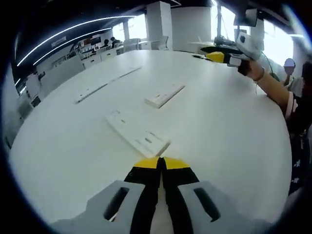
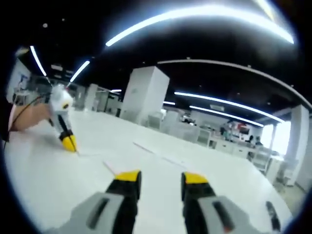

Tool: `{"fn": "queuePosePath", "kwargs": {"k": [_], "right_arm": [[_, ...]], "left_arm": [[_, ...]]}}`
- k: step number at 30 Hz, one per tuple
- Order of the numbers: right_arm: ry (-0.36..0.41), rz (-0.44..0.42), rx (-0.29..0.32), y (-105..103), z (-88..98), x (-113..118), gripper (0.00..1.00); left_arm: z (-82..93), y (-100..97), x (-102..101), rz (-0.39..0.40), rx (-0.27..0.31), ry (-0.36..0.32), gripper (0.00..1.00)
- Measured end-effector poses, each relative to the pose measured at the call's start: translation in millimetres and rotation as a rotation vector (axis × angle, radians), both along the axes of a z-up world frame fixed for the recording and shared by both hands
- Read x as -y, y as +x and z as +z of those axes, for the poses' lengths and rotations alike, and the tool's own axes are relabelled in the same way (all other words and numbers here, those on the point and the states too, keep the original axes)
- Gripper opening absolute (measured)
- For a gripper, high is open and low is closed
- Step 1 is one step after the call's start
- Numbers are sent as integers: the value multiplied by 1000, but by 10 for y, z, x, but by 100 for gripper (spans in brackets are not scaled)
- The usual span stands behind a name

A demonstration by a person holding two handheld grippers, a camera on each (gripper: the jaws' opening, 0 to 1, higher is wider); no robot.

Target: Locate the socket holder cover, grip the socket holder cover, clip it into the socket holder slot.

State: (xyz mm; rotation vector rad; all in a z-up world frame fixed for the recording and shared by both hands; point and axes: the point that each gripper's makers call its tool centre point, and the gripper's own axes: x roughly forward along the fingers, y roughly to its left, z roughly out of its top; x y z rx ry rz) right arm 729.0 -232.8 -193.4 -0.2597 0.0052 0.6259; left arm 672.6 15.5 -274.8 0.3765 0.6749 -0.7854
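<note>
Table (image 1: 234, 136), broad and white, carries several flat white plastic strips. In the left gripper view the left tool (image 1: 161, 163) has its yellow-tipped jaws clenched together, and their tips sit at the near end of a long white slotted plastic strip (image 1: 135, 132), which I take for the socket holder. Whether they pinch its edge or merely touch it, I cannot tell. At one o'clock from that strip lies a shorter flat white plastic piece (image 1: 165, 95), probably the socket holder cover, well apart from both tools. Two thin white strips (image 1: 106, 85) lie farther off at eleven o'clock.

The right tool (image 2: 159, 179) hangs released in the right gripper view, jaws parted with nothing between them, aimed across the table and not at any part. In the left gripper view it sits far off at two o'clock, held up by a hand (image 1: 254, 70).

The risk, as I judge it, is confusion: the white pieces look alike against the white table, so the wrong strip could be picked. The flat cover also gives little edge, so the jaws may slide it away instead of lifting it.
</note>
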Motion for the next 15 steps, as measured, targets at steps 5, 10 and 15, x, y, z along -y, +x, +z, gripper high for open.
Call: {"fn": "queuePosePath", "kwargs": {"k": [5, 10, 15], "right_arm": [[-13, -17, 7, 31, -7, 46, 34], [-13, -50, -3, 101, -47, 157, 34], [-13, -62, -6, 107, -58, 183, 34]], "left_arm": [[-11, 36, 56, 5, -86, 42, 3], [-31, 42, 59, -19, -143, 135, 3], [-48, 63, 63, -17, -263, 172, 3]]}}
